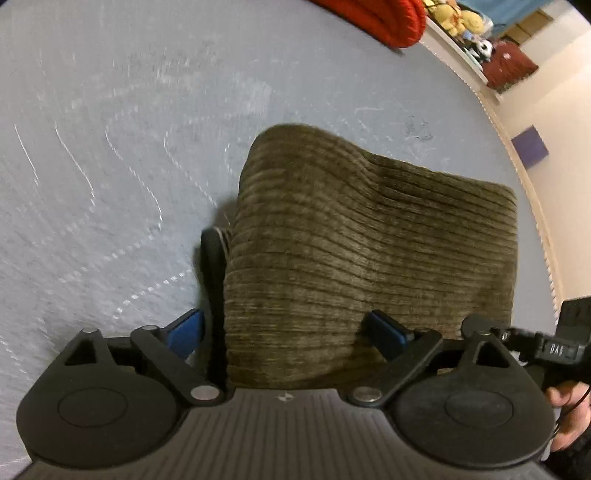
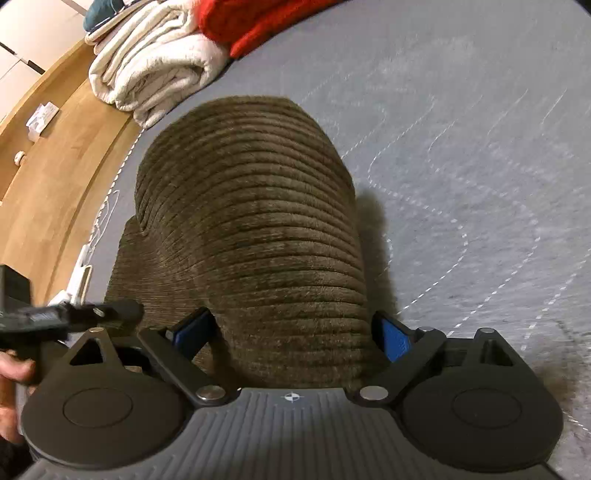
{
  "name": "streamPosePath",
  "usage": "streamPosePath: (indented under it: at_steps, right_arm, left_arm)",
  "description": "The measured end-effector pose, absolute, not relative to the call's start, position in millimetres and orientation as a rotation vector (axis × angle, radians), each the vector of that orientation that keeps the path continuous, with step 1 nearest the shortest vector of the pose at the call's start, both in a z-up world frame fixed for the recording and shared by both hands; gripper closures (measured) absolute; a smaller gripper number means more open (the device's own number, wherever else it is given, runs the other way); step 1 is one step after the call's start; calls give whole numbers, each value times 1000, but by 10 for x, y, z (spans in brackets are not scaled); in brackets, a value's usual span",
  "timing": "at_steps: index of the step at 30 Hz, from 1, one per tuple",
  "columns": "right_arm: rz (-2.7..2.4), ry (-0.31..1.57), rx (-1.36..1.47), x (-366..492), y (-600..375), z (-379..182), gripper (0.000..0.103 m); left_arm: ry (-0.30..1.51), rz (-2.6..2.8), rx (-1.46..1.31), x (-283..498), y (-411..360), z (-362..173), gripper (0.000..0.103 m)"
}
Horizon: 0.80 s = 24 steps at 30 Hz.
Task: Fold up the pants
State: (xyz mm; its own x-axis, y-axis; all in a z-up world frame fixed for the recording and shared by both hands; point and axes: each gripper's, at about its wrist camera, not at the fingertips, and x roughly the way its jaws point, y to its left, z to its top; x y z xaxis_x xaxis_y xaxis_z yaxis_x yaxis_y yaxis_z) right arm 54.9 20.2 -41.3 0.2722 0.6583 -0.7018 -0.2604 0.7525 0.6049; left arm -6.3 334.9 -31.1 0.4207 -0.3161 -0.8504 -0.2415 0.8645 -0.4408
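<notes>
Folded brown corduroy pants (image 1: 369, 236) on grey bed (image 1: 110, 147). Left gripper (image 1: 288, 332) and right gripper (image 2: 291, 332): jaws spread wide, gripping nothing.

A grey quilted bedcover (image 1: 110, 147) fills most of the view. A red blanket (image 2: 258, 22) and a folded cream blanket (image 2: 147, 66) lie at its far edge, beside a wooden floor (image 2: 48, 166). Yellow plush toys (image 1: 461, 18) sit on a shelf.
</notes>
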Motion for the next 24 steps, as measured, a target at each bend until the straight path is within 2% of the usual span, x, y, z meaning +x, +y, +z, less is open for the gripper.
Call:
streamPosePath:
  at_steps: [2,3,5,8,10,12,15,24]
  right_arm:
    - [660,1160,421,573,215,-441,13]
    - [667,1165,430,578,222,-442,20]
    - [675,1165,442,595,245,-424,29]
    - [681,1139,432,558,222,-328,53]
    - [688,1110,426,496,192,-241,62]
    - [684,1080,403,402,139,-167,64]
    - [657,1042,394,310,-56,-23,65]
    - [549,832,382,406,-1157,578,64]
  left_arm:
    - [1155,-57,-608,-18,3382,-384,7]
    - [1150,-62,-614,1,3377,-400,9]
    - [1148,-60,-576,26,3304,-405,14]
    - [1147,-64,-450,86,3103,-301,24]
    - [1124,-66,-417,124,3014,-195,40]
    - [1094,-86,-403,198,2875,-88,46]
    - [1058,-132,-374,300,2574,33,49]
    - [899,-321,-350,627,1456,374,51]
